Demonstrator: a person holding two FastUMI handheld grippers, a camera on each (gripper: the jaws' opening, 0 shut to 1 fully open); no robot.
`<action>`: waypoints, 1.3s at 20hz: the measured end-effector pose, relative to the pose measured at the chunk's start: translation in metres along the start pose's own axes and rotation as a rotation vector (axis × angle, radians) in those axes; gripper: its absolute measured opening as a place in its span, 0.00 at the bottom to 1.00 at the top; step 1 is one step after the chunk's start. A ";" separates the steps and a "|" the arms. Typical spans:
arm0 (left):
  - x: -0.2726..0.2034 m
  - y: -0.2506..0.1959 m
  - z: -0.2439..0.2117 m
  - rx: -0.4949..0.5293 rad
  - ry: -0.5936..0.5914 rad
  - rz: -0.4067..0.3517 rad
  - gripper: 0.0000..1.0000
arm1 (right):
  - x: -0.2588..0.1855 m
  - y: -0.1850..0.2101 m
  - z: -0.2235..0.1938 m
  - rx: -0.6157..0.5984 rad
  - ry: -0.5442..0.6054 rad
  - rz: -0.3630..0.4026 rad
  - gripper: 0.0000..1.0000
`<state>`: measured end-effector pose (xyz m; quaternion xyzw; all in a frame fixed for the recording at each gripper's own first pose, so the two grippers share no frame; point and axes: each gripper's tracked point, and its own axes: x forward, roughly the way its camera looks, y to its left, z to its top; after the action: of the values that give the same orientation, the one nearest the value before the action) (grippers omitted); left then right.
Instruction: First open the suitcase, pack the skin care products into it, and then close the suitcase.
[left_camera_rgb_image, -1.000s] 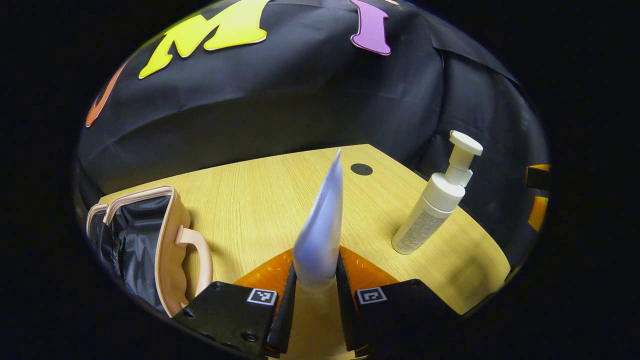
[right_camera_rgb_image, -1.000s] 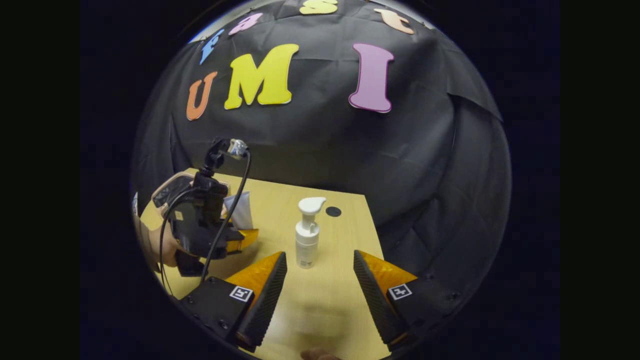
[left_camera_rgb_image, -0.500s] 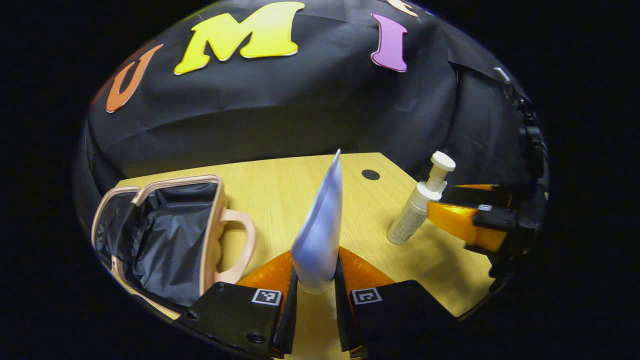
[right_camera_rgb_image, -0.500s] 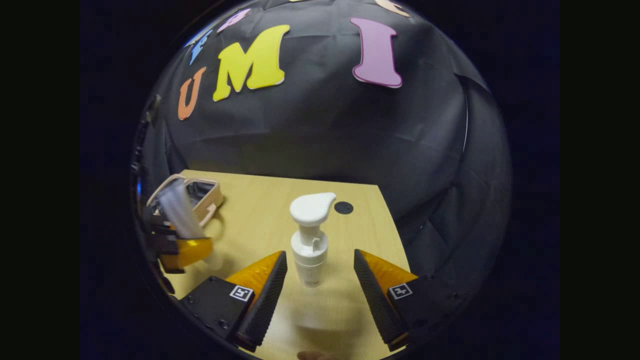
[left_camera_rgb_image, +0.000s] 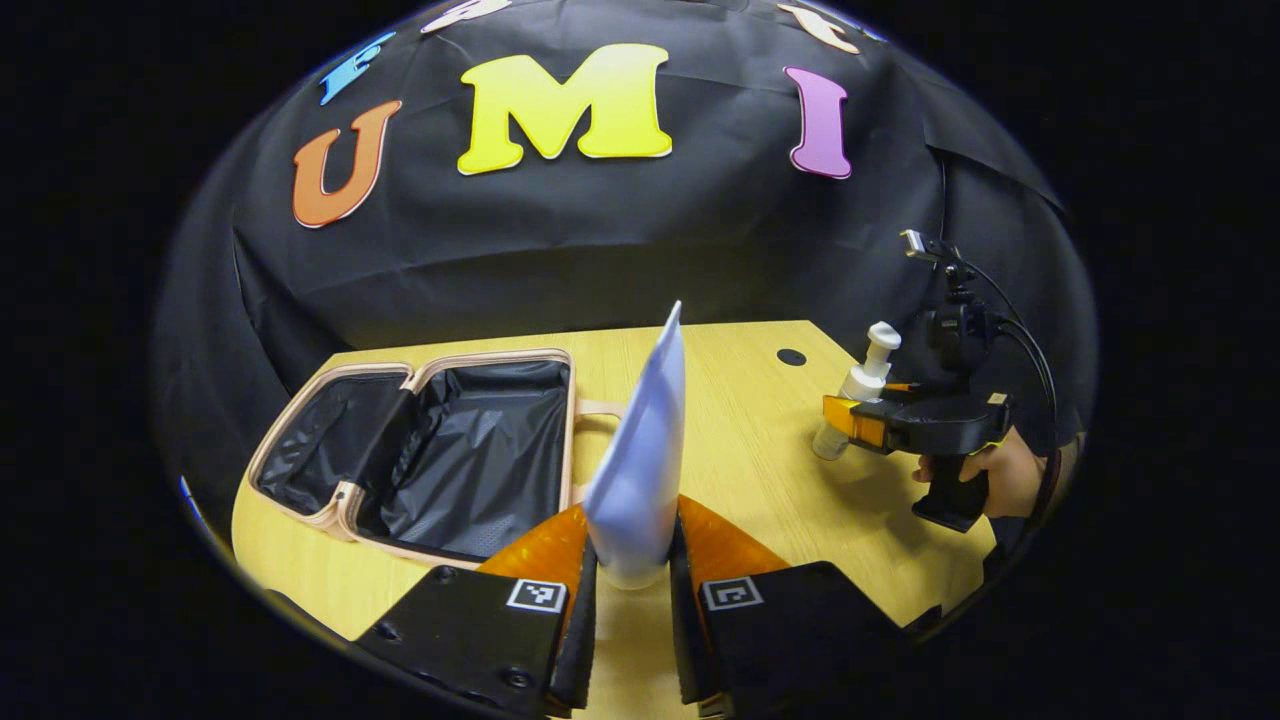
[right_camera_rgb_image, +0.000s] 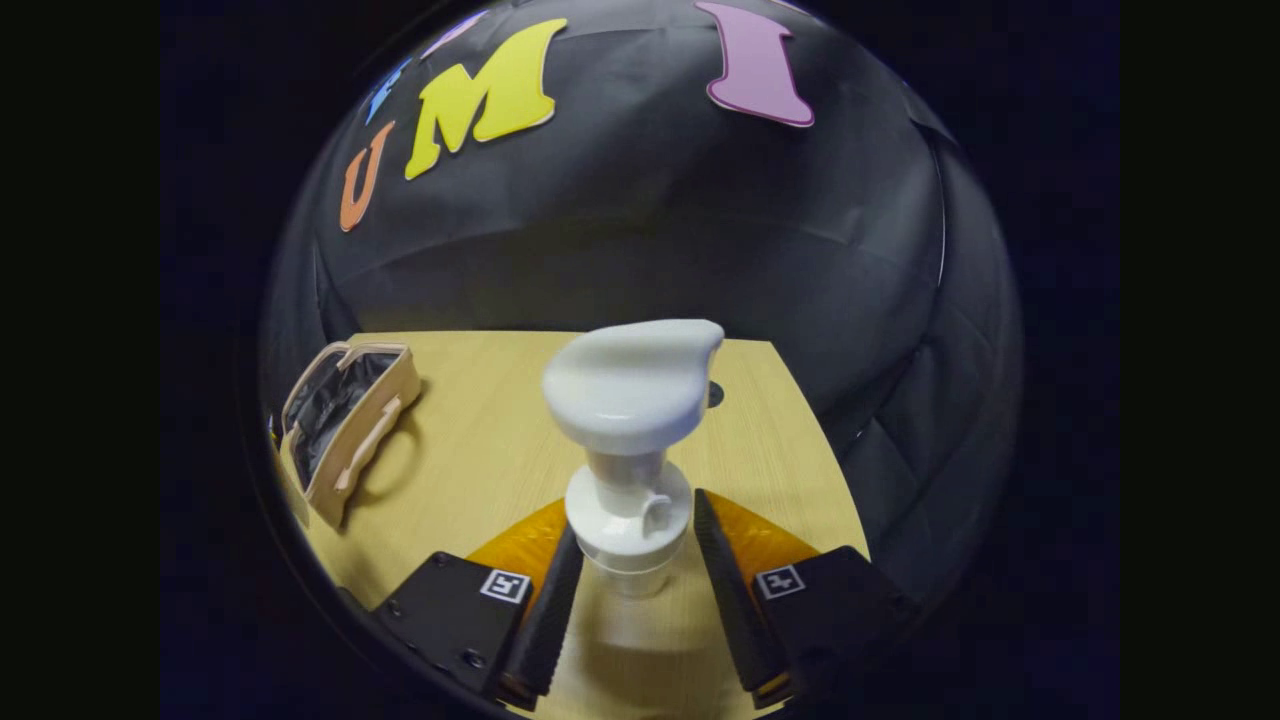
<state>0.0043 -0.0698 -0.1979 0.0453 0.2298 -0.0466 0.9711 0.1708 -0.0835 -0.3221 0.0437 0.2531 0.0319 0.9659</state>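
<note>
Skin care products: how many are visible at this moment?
2. A white tube is clamped in the left gripper; a white pump bottle stands on the table between the right gripper's fingers. Others could be hidden.

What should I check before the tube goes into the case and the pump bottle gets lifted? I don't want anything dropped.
1. Pink suitcase with black lining lying open on the wooden table: ok.
2. Left gripper shut on the pale lavender squeeze tube, tube upright between both fingers: ok.
3. Room inside the suitcase: ok, both lined halves look bare.
4. Right gripper around the white pump bottle: ok, fingers flank its collar.
5. Right gripper's fingers pressing on the bottle: cannot tell, contact isn't clear.
6. Path from the tube to the suitcase: ok, only bare table between them.
</note>
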 end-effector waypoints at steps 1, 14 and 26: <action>-0.005 0.010 0.004 0.012 -0.003 0.018 0.35 | -0.003 0.001 -0.003 -0.006 0.001 -0.012 0.55; 0.024 0.145 -0.010 -0.055 0.123 0.047 0.35 | -0.123 0.069 0.006 -0.019 -0.012 -0.045 0.50; 0.103 0.188 -0.066 0.016 0.403 0.026 0.31 | -0.174 0.162 0.001 -0.015 0.027 0.026 0.50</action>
<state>0.0874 0.1166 -0.2904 0.0642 0.4184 -0.0258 0.9056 0.0139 0.0630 -0.2204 0.0394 0.2654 0.0468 0.9622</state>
